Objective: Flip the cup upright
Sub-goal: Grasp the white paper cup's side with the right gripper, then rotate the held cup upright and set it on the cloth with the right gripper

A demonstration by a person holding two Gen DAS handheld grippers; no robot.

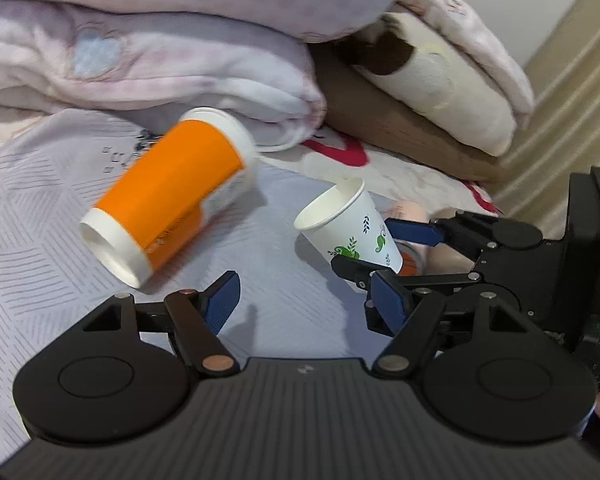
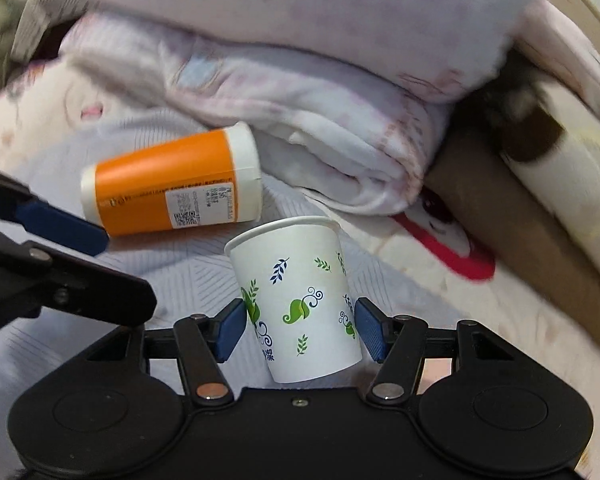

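1. Paper cup (image 2: 300, 300) is pinched between the right gripper's (image 2: 302, 330) blue pads, mouth up but tilted.
2. Judged step: the flip is nearly done; levelling and setting down are called for next.
3. Left gripper (image 1: 300, 300) is held spread, empty, beside the cup.
4. Beyond the tongs an orange canister (image 2: 172, 184) is seen on the quilted bedspread (image 2: 172, 280), folded blankets (image 2: 300, 80) behind.
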